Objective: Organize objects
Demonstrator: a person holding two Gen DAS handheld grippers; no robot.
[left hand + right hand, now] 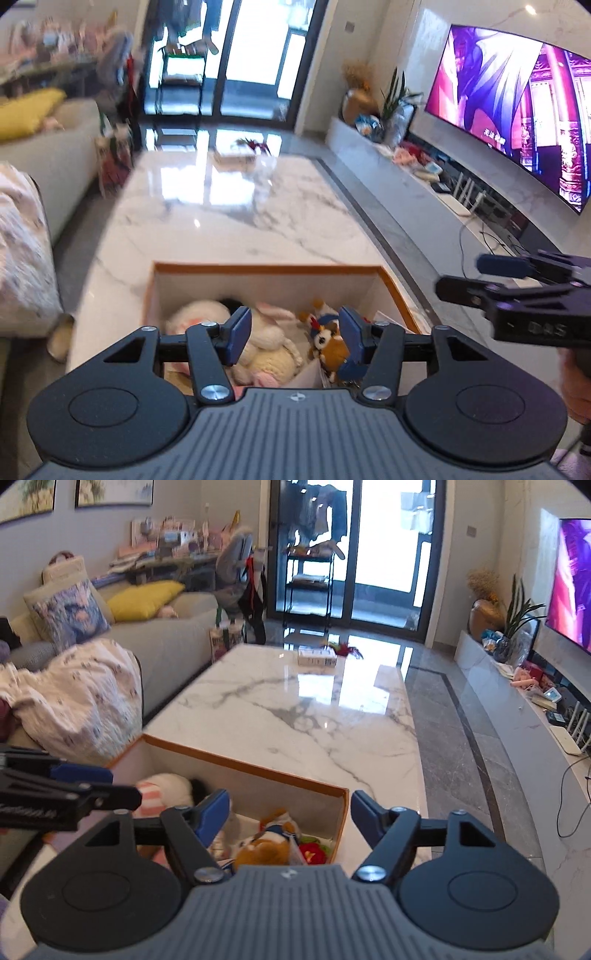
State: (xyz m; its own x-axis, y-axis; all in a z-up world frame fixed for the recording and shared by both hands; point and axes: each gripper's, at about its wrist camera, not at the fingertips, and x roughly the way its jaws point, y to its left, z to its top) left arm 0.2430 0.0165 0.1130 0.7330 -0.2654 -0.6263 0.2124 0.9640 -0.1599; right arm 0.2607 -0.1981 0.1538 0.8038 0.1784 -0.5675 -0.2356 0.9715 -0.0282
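Toys lie heaped in the box (273,271), which stands on the near end of the marble desk (236,206); we go from the biggest thing down. On the desk's far end we see a small white carton (317,656). The box is open at the top, with an orange rim and pale inner walls. Inside it we make out a white plush (195,314), a cream rabbit (269,354) beside it, and a brown-and-white dog (332,345) to the right.

Our left gripper (295,334) points down at a slant above the box, its blue-padded fingers (240,332) spread apart with nothing between them, only the toys below. Our right gripper (288,818) is tilted down likewise over the box's right corner, its fingers (212,818) also apart and empty. The two grippers hang side by side, near but not touching. A bit of the hand (576,384) holding the right one shows at the left view's edge.
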